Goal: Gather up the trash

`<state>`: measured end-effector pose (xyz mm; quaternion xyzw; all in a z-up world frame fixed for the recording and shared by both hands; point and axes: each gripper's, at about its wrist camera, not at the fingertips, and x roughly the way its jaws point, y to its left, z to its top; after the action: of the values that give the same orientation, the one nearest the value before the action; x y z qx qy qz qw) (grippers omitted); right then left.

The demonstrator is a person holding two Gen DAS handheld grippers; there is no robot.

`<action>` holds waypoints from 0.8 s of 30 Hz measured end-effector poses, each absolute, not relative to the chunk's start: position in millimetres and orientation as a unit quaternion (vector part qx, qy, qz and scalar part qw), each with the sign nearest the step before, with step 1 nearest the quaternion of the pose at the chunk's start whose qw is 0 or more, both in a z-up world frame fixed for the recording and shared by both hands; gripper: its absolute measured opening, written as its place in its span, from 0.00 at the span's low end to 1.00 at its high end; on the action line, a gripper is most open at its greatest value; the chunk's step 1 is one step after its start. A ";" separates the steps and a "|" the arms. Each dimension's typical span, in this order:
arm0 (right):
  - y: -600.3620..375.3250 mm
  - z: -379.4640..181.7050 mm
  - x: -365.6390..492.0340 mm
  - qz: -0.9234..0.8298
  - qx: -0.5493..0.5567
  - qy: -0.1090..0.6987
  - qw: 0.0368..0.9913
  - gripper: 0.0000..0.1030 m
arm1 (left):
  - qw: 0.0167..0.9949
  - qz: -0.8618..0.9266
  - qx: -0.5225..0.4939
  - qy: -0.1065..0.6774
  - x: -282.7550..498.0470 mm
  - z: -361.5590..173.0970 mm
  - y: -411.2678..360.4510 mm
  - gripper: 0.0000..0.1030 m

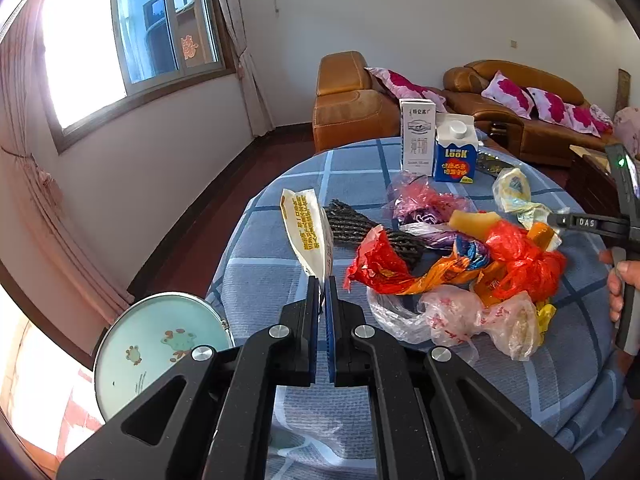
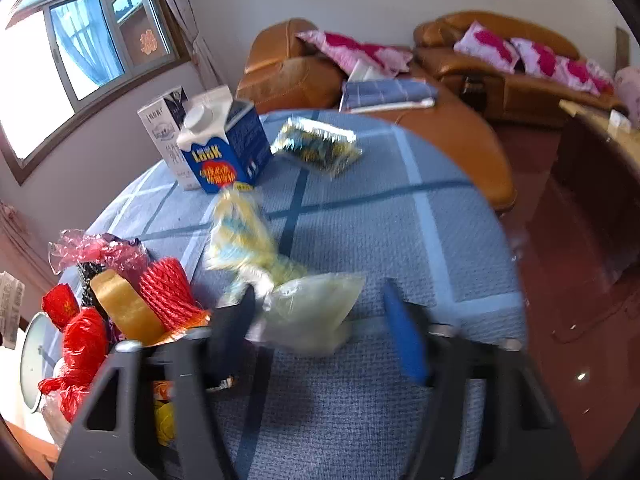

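The left tool (image 1: 323, 280) is clamped tight on the lower edge of a white paper wrapper (image 1: 306, 232) printed in yellow, which stands up stiffly from the pads above the near-left part of the blue checked tabletop (image 1: 280, 280); a round bin lid with a frog print (image 1: 160, 348) lies just below and left of it, off the table edge. The right tool (image 2: 320, 312) has its pads apart; a pale yellow plastic wrapper (image 2: 312, 312) sits between them, brushing the left pad while the blue right pad (image 2: 404, 340) stands clear of it, so I judge it not yet gripped; this view is blurred, so the contact is uncertain.

The rest of the trash lies in a loose heap mid-table: a red plastic bag (image 1: 524, 260), an orange snack wrapper (image 1: 432, 276), a clear crumpled bag (image 1: 472, 320), a pink film bag (image 1: 420, 196), a dark mesh sleeve (image 1: 360, 224). Two milk cartons, white (image 1: 418, 140) and blue (image 1: 456, 152), stand at the far side.

All of this looks light and soft; the film bags will crumple and slip, so pinching a bunched fold or knot should hold better than a flat face; the paper wrapper is stiffer and holds by an edge; the cartons are rigid, likely empty, best taken across the top gable.
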<state>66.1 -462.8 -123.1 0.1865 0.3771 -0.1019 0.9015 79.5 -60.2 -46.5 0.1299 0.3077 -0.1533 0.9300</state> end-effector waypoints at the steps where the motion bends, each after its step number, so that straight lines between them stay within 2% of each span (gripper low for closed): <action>1: -464.7 -124.6 66.9 -0.100 0.193 0.380 0.899 0.39 | 0.930 -0.153 0.129 0.308 80.1 -46.3 -59.3 0.03; 2: -465.0 -123.5 66.8 -0.098 0.191 0.378 0.901 0.38 | 0.931 -0.151 0.129 0.307 80.7 -45.6 -58.4 0.03; 4: -463.4 -121.9 66.4 -0.091 0.181 0.379 0.903 0.28 | 0.931 -0.150 0.126 0.307 80.6 -43.7 -56.0 0.03; 9: -463.6 -103.8 56.6 -0.091 0.162 0.352 0.918 0.20 | 0.934 -0.141 0.128 0.303 77.1 -40.3 -48.7 0.03; 14: -452.3 -66.3 49.3 -0.086 0.120 0.308 0.940 0.17 | 0.936 -0.126 0.133 0.300 73.6 -35.4 -34.7 0.03; 19: -427.7 -42.4 51.8 -0.051 0.090 0.281 0.954 0.10 | 0.938 -0.105 0.135 0.301 70.4 -34.1 -14.4 0.03; 24: -386.9 -27.6 64.5 0.002 0.069 0.272 0.960 0.09 | 0.938 -0.076 0.136 0.308 67.7 -35.7 10.3 0.03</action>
<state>64.5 -386.9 -27.6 0.0688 0.2716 0.0020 0.9599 67.7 10.3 -35.7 0.1364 0.3083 -0.0763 0.9384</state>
